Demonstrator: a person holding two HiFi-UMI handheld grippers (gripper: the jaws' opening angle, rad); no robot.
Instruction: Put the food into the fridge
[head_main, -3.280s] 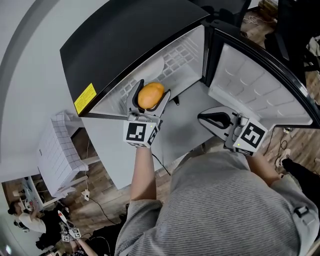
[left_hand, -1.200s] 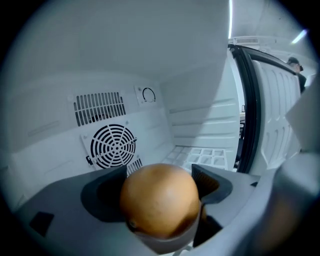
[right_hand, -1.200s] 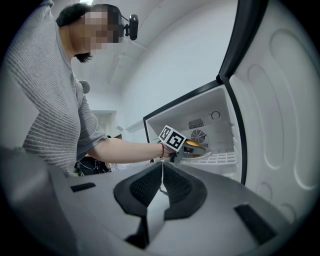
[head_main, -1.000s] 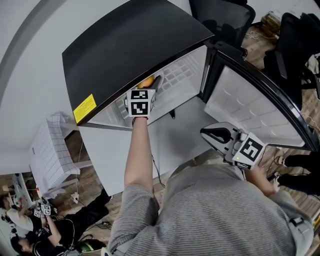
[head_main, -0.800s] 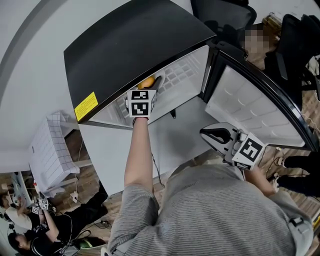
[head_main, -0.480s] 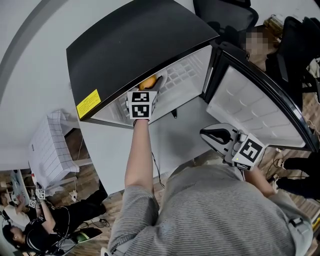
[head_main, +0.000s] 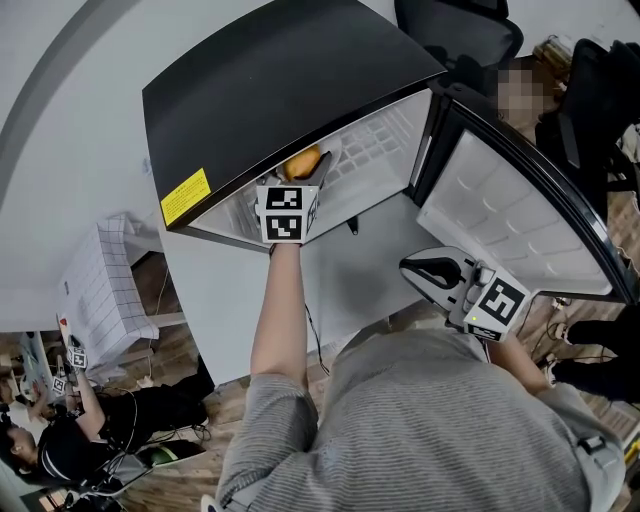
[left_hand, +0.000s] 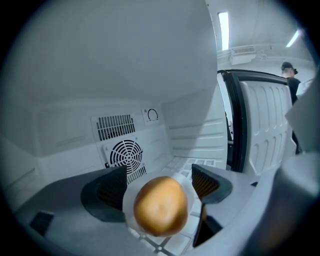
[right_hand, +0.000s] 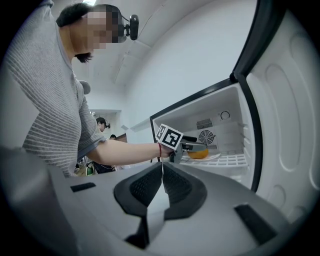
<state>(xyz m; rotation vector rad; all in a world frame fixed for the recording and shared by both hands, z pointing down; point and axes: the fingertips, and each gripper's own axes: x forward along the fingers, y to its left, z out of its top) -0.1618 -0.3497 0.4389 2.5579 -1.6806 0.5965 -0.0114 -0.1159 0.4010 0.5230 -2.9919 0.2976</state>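
Note:
An orange fruit (left_hand: 160, 205) rests on a white plate (left_hand: 186, 181) on the wire shelf inside the open fridge. My left gripper (left_hand: 157, 187) reaches into the compartment, open, with a pad on each side of the fruit and a thin gap showing at both. From above, the fruit (head_main: 303, 162) peeks out beyond the left gripper (head_main: 300, 172). In the right gripper view the fruit (right_hand: 199, 153) lies on the plate (right_hand: 214, 157). My right gripper (head_main: 425, 270) hangs in front of the fridge, shut and empty, jaws pressed together (right_hand: 162, 175).
The fridge door (head_main: 510, 220) stands swung open to the right. A round fan grille (left_hand: 124, 154) is on the back wall. A white wire shelf (head_main: 372, 150) spans the compartment. People sit on the floor at the lower left (head_main: 70, 440).
Since 3.3 s ago my left gripper carried the fruit from in front of the fridge into the compartment. Over the last second it has hardly moved. The right gripper has stayed put.

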